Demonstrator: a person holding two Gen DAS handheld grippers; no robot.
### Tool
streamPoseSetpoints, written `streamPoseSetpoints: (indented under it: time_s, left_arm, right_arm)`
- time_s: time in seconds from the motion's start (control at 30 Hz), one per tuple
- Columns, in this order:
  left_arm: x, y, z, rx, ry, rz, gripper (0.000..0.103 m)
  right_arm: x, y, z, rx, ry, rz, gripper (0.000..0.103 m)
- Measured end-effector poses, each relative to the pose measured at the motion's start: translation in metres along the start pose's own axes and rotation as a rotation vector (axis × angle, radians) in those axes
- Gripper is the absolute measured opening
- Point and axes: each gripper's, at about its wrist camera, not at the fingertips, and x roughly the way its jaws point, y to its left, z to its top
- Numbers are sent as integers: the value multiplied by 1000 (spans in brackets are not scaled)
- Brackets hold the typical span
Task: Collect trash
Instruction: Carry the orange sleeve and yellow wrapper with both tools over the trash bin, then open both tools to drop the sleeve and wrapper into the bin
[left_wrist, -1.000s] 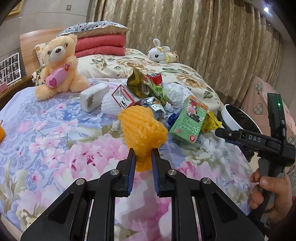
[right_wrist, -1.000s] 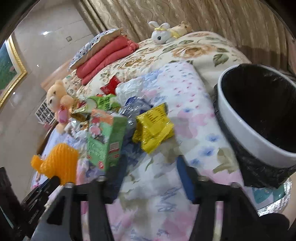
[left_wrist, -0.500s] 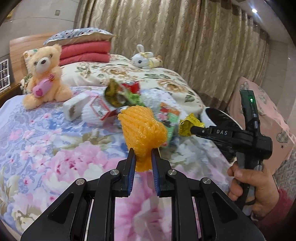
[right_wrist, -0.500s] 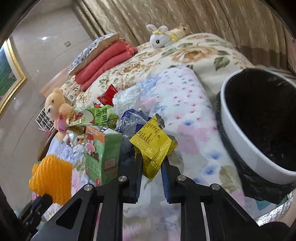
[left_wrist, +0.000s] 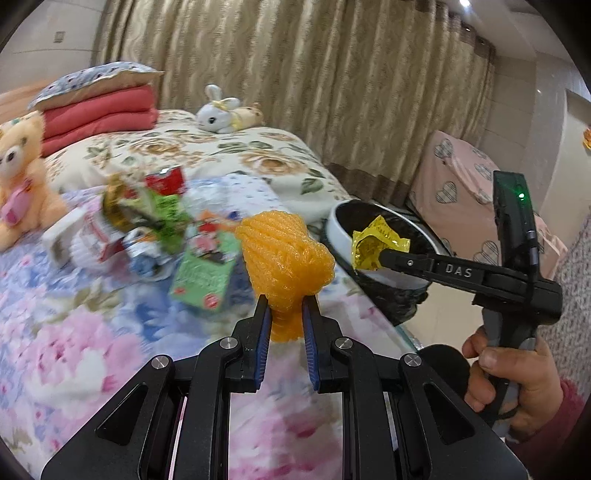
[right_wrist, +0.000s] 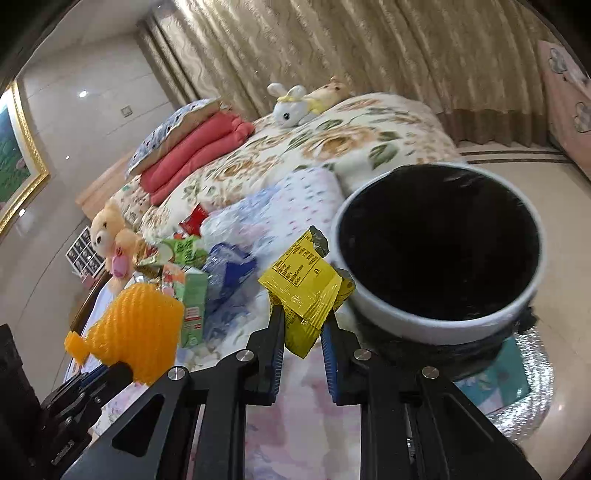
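Bedside bin (right_wrist: 443, 325) nearer now, seemingly; right claw (right_wrist: 303, 325) newly clamped on yellow wrapper (right_wrist: 303, 288), left claw (left_wrist: 284, 321) still on orange foam net (left_wrist: 284, 258).

the letters "das" stand in white on the black arm of the right tongs (left_wrist: 380, 254), seen from the left wrist view. the yellow wrapper (right_wrist: 303, 280) carries a black-ruled panel of small print, too fine to read. print on the green carton (left_wrist: 205, 273) is blurred, unreadable.
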Motion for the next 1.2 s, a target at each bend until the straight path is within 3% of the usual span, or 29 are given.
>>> streamPoseSetpoints:
  time_s: [0.5, 1.2]
  left_arm:
    - [61, -54, 37, 74, 43, -108, 16]
    - [133, -91, 70, 93, 121, -168, 20]
  right_arm:
    - [-24, -66, 25, 64, -39, -111, 19]
    - [-9, -113, 52, 115, -1, -146, 20]
